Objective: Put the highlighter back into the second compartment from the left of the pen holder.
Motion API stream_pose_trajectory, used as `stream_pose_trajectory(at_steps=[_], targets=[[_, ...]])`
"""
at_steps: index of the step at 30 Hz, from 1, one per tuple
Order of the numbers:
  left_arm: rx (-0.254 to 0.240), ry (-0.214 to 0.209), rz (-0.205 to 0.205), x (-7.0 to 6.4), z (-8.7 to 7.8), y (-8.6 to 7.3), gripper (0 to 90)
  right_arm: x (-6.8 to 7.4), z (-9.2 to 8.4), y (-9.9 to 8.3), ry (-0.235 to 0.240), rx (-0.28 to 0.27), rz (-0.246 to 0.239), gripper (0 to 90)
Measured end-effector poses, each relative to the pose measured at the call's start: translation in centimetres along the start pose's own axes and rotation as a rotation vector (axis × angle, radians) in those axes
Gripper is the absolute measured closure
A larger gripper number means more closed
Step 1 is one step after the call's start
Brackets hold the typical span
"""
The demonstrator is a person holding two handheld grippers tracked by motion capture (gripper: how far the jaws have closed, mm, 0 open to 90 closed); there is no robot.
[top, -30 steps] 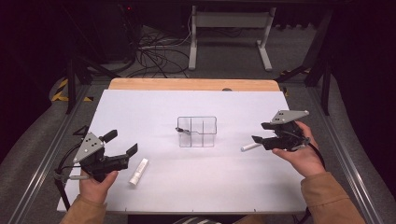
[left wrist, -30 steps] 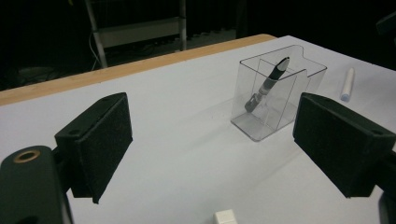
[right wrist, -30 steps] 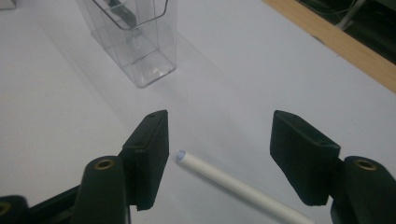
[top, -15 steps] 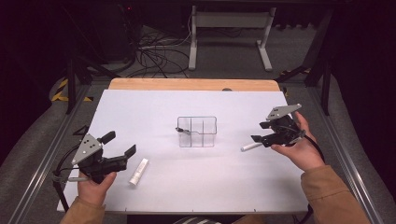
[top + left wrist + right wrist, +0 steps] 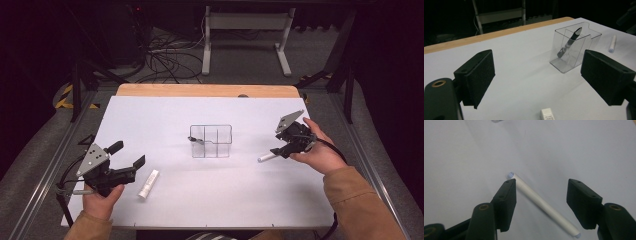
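Now right hand-held gripper [image 5: 541, 205] astride white tube [image 5: 544, 205]

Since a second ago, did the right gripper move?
Yes. The right gripper moved away from the clear box, toward the table's right side, over the white stick, jaws closing a little.

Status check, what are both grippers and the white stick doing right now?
Right gripper open, fingers closing around the white stick, which lies flat on the table. Left gripper open, holding nothing. Nothing in the way.
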State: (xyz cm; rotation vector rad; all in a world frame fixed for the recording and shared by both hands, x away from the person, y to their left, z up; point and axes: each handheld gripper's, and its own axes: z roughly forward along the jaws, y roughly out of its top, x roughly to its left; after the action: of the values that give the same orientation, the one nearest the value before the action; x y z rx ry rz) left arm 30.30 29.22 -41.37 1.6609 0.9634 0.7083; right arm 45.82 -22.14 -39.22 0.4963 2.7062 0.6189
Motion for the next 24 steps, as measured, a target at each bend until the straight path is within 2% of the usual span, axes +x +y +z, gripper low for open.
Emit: stream_pose_trajectory(at_steps=[5,9,13,15,17,20,24], targets=[[0.001,-0.002,-0.002,0.0,0.0,-0.1,12.9,-0.4,0.4,0.2,0.014,0.046,-0.042,44.0],[0.000,-0.002,-0.001,0.0,0.0,-0.1,13.0,-0.6,0.7,0.4,0.029,0.089,-0.101,45.1],[0.001,-0.001,0.000,0.1,0.0,-0.1,13.0,-0.6,1.2,0.5,0.054,0.115,-0.137,46.2],[0.001,-0.001,0.000,0.1,0.0,-0.1,13.0,-0.6,1.4,0.6,0.061,0.133,-0.137,46.5],[0.001,-0.001,0.001,0.1,0.0,-0.1,12.9,-0.7,1.6,0.6,0.072,0.139,-0.147,46.7],[0.007,-0.001,0.007,0.2,-0.1,-0.1,12.9,-0.6,1.6,0.6,0.079,0.130,-0.134,47.5],[0.008,-0.002,0.007,0.1,-0.1,-0.1,13.0,-0.8,1.8,0.4,0.094,0.126,-0.164,48.4]])
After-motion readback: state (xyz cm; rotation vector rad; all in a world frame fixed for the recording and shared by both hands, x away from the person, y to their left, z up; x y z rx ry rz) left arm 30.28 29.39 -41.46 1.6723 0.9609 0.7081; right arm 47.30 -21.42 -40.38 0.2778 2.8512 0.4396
